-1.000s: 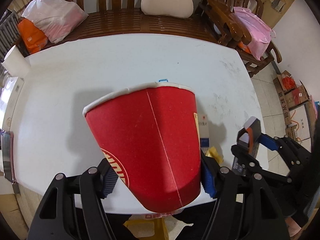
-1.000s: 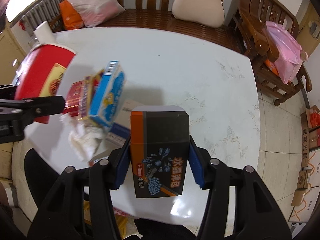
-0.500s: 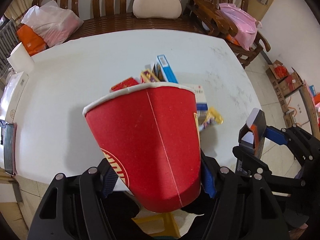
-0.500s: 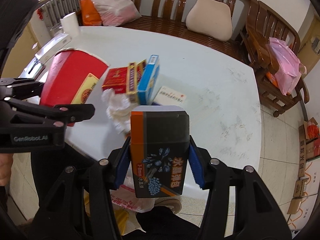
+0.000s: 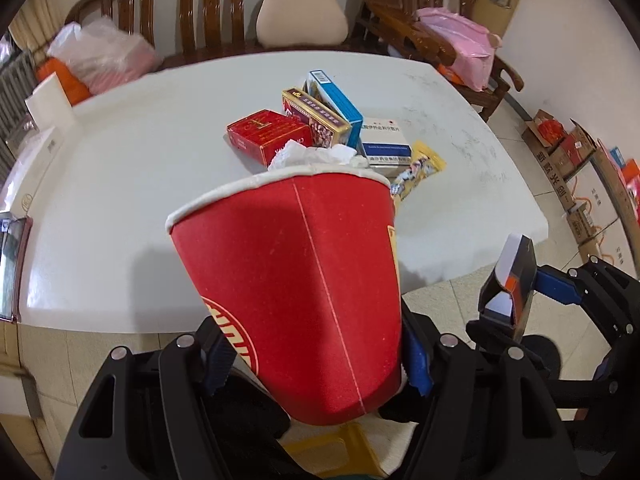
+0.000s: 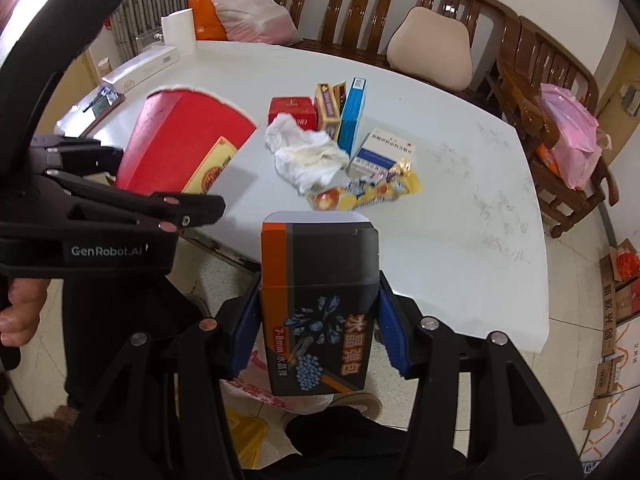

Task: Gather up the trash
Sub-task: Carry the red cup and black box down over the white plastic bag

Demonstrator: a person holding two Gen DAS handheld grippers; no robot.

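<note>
My left gripper (image 5: 316, 360) is shut on a tall red paper cup (image 5: 296, 272), tilted, over the near edge of the white table (image 5: 120, 160). My right gripper (image 6: 318, 328) is shut on a black and orange box (image 6: 320, 264), held off the table's front edge. Trash lies in a pile mid-table: a red box (image 5: 268, 132), a gold and purple box (image 5: 316, 114), a blue box (image 5: 336, 104), a white and blue box (image 5: 384, 140), a yellow wrapper (image 5: 420, 168) and a crumpled tissue (image 6: 308, 152). The right wrist view shows the cup (image 6: 176, 144) left of the pile.
A wooden bench (image 5: 208, 12) with a beige cushion (image 5: 302, 14) and plastic bags (image 5: 104, 60) runs behind the table. A paper roll (image 6: 178, 32) stands at its far left corner. Cardboard boxes (image 5: 568, 160) sit on the floor at the right. A hand (image 6: 20, 312) holds the left gripper.
Both grippers have drawn back from over the table to its near edge and sunk a little. The trash pile, hidden behind the cup before, now shows beyond its rim.
</note>
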